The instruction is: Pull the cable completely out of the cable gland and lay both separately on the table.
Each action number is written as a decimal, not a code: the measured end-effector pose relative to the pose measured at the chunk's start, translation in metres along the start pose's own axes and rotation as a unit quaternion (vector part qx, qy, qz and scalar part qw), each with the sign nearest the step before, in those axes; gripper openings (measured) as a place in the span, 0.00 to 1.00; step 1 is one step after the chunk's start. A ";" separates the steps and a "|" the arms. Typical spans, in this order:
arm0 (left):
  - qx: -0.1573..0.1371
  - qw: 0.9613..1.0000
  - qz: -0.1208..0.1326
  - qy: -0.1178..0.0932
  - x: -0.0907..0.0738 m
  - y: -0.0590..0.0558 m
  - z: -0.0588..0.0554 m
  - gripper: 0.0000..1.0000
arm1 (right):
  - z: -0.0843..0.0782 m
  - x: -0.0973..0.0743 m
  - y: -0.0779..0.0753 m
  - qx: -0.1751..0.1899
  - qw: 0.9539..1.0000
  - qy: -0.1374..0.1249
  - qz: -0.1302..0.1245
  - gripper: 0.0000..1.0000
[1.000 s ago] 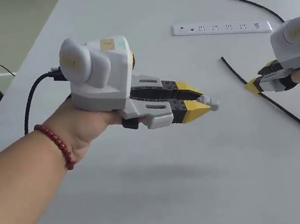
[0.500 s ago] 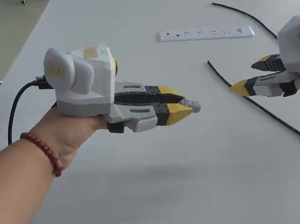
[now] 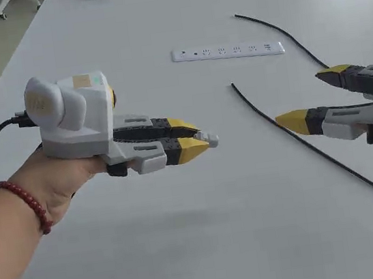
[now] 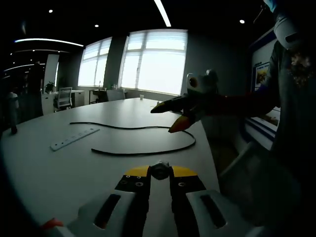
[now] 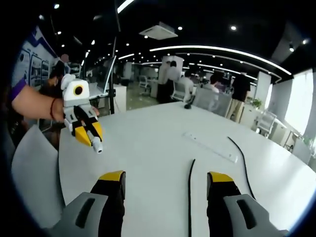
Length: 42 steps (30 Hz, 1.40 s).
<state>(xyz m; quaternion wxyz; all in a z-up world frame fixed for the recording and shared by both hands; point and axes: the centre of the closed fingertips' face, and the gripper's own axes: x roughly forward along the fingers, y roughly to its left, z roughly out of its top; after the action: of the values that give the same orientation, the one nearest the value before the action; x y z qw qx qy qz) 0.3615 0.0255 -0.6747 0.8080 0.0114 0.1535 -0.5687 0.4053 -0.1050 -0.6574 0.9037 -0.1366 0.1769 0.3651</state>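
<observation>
Item: left gripper (image 3: 199,139); jaws closed on the gland (image 3: 210,138), pinched at the very tips; held in the air above the table (image 3: 186,243).
Item: right gripper (image 3: 298,97); jaws wide apart, holding nothing; hovering just over the cable (image 3: 258,110).
Item: cable; flat on the table, free of the gland and well apart from it; one end points toward the strip (image 3: 228,51).
Outstanding, as I judge it: gland to be set down, clear of the cable.
Hazard 1: tip-only grip on a small round part; any twist of my wrist may let it slip early.
Hazard 2: release from this height; the gland would likely bounce or roll, toward the cable or the table edge.
Hazard 3: my open right jaws low over the cable; a careless sweep could snag and drag it.
Hazard 4: setting down too far right; gland and cable end up touching, not separate.
</observation>
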 end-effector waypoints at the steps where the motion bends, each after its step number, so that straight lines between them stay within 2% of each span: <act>1: 0.000 1.000 0.000 0.000 0.000 0.000 0.000 0.16 | 0.001 -0.004 0.001 0.005 1.000 -0.003 -0.002 0.67; 2: 0.000 1.000 0.002 -0.001 -0.001 -0.001 0.000 0.16 | 0.006 -0.008 0.004 0.009 1.000 -0.023 -0.001 0.68; 3: -0.001 1.000 0.003 -0.002 -0.002 0.000 0.000 0.16 | 0.005 -0.015 0.007 0.014 1.000 -0.019 -0.002 0.68; 5: -0.003 1.000 0.006 -0.001 -0.005 0.000 -0.003 0.16 | 0.009 -0.027 0.011 0.013 0.999 -0.038 -0.007 0.69; 6: -0.004 1.000 0.007 -0.002 -0.006 0.000 -0.004 0.16 | 0.008 -0.031 0.015 0.019 0.999 -0.041 -0.004 0.69; 7: -0.005 1.000 0.007 -0.001 -0.007 0.001 -0.005 0.16 | 0.010 -0.036 0.021 0.029 0.998 -0.057 -0.002 0.69; 8: -0.005 1.000 0.008 0.000 -0.008 0.001 -0.006 0.16 | 0.010 -0.039 0.029 0.038 0.997 -0.068 0.011 0.70; 9: -0.005 1.000 0.011 0.002 -0.009 0.002 -0.008 0.16 | 0.005 -0.043 0.032 0.037 0.997 -0.060 0.011 0.70; 10: -0.006 1.000 0.012 0.003 -0.010 0.003 -0.010 0.16 | 0.000 -0.049 0.033 0.014 0.998 -0.058 -0.003 0.70; 11: -0.008 1.000 0.012 0.003 -0.011 0.004 -0.011 0.16 | -0.004 -0.055 0.041 0.003 0.998 -0.059 0.004 0.70; 13: -0.010 1.000 0.014 0.003 -0.012 0.005 -0.012 0.16 | -0.006 -0.062 0.043 0.026 0.998 -0.066 0.001 0.70; 14: -0.011 1.000 0.014 0.004 -0.012 0.005 -0.013 0.16 | -0.010 -0.066 0.045 0.024 0.998 -0.063 0.005 0.71; 15: -0.009 1.000 0.015 0.008 -0.011 0.006 -0.015 0.16 | -0.017 -0.069 0.040 0.021 0.999 -0.048 -0.010 0.70; 16: -0.009 1.000 0.016 0.010 -0.010 0.007 -0.016 0.16 | -0.016 -0.072 0.038 0.015 0.998 -0.056 -0.018 0.70; 17: -0.012 1.000 0.016 0.009 -0.008 0.007 -0.016 0.16 | -0.015 -0.075 0.039 0.027 0.998 -0.062 -0.011 0.72; 18: -0.014 1.000 0.014 0.008 -0.007 0.006 -0.016 0.16 | -0.017 -0.077 0.039 0.040 0.997 -0.059 -0.015 0.73; 21: -0.012 1.000 0.010 0.011 -0.002 0.004 -0.018 0.16 | -0.017 -0.083 0.035 0.034 0.997 -0.065 -0.024 0.74; 24: -0.012 1.000 0.009 0.011 0.001 0.005 -0.019 0.16 | -0.022 -0.090 0.033 0.038 0.997 -0.065 -0.029 0.77; 29: -0.012 1.000 0.012 0.006 0.003 0.008 -0.019 0.16 | -0.020 -0.101 0.035 0.049 0.995 -0.073 -0.039 0.80; 35: -0.011 1.000 0.019 0.000 0.003 0.012 -0.018 0.16 | -0.019 -0.103 0.040 0.044 0.996 -0.072 -0.040 0.81; 42: -0.008 1.000 0.026 0.003 0.002 0.020 -0.019 0.16 | -0.007 -0.103 0.038 0.030 0.996 -0.078 -0.045 0.79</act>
<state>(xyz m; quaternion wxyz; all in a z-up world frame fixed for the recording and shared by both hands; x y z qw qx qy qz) 0.3758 0.0339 -0.6968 0.8219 0.0106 0.1600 -0.5466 0.3080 -0.1439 -0.6251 0.9338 -0.0880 0.1109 0.3285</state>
